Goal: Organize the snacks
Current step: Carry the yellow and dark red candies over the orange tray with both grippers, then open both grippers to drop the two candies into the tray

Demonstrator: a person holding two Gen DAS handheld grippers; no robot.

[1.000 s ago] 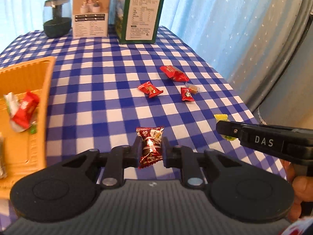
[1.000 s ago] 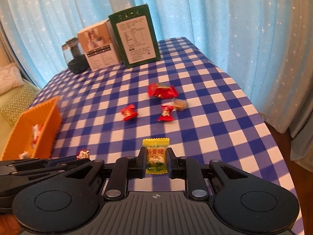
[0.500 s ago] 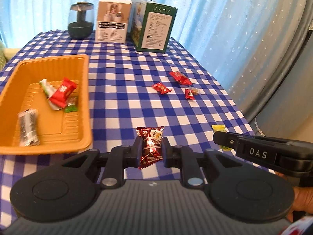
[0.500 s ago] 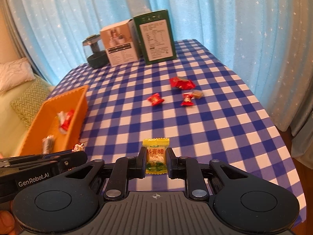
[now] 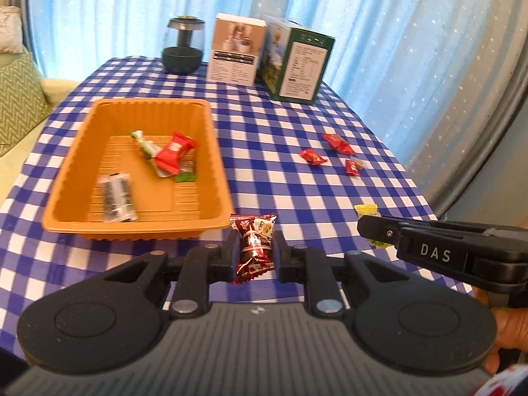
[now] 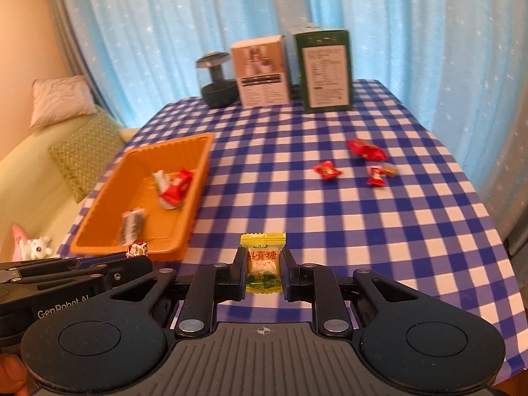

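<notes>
My left gripper (image 5: 254, 249) is shut on a dark red candy (image 5: 253, 241), held above the table just in front of the orange tray (image 5: 211, 132). The tray holds a red packet (image 5: 175, 153), a green and white wrapper and a dark bar (image 5: 116, 196). My right gripper (image 6: 263, 269) is shut on a yellow candy (image 6: 263, 262), to the right of the left gripper. Several red candies (image 5: 312, 156) lie on the checked cloth at the right; they also show in the right wrist view (image 6: 326, 170).
A white box (image 5: 236, 54), a green box (image 5: 298, 64) and a dark glass jar (image 5: 183, 46) stand at the table's far edge. Blue curtains hang behind. A sofa with cushions (image 6: 82, 151) is on the left. The table edge drops off on the right.
Both grippers have pulled back and swung left with their candies. The orange tray has come fully into view, close in front of the left gripper.
</notes>
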